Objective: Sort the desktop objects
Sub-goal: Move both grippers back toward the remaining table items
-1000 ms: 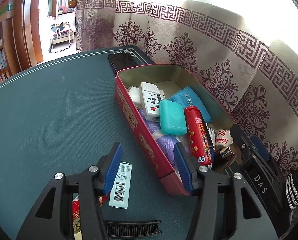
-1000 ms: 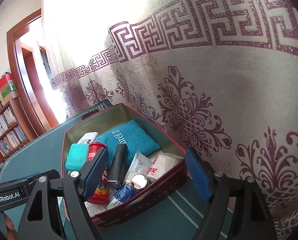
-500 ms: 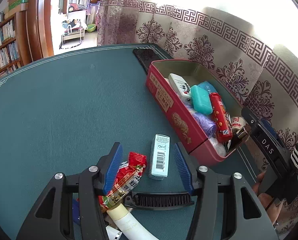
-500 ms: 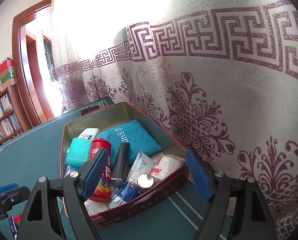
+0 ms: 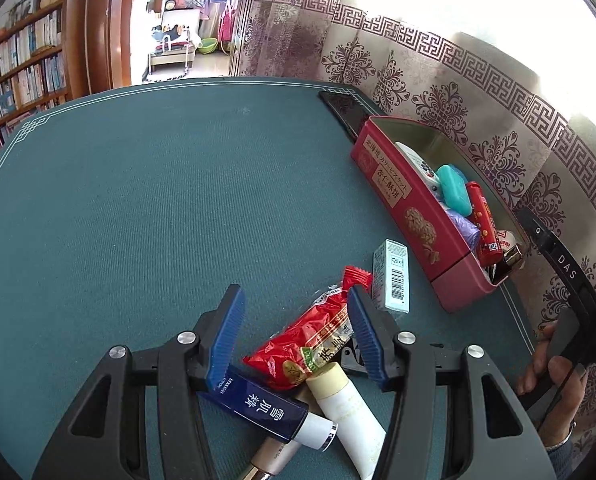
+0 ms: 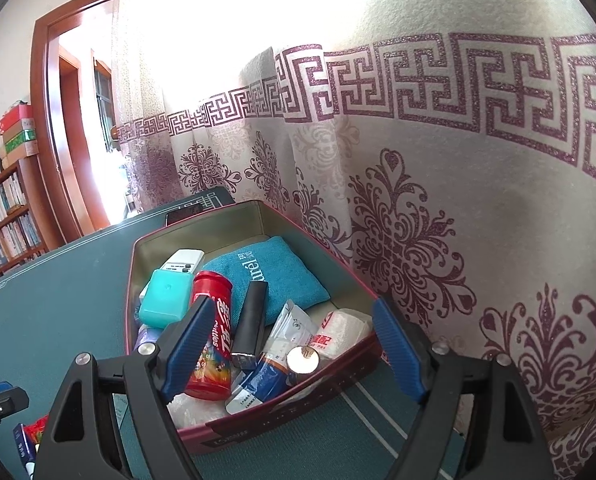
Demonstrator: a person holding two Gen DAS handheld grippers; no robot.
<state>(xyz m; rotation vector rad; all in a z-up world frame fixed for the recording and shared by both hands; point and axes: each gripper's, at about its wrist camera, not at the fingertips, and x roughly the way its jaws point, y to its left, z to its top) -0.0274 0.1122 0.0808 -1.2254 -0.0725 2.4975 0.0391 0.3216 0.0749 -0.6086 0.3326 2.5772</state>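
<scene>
Left wrist: open left hand-held gripper [image 5: 296, 330] over green table [image 5: 138, 208], bookshelves [image 5: 14, 64] beyond.

The dark green felt surface [image 5: 146, 200] carries a red tin [image 5: 410, 216] by the curtain side, a black phone [image 5: 344, 112] behind it, a pale carton [image 5: 391, 276] (barcode up), a red snack packet [image 5: 310, 336], a navy box [image 5: 258, 400] and a white tube [image 5: 350, 412].

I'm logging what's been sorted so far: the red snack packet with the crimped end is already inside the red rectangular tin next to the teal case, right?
Not quite. The red snack packet with the crimped end still lies on the green table mat, outside the red rectangular tin; the left wrist view shows it. The teal case is in the tin.
</scene>
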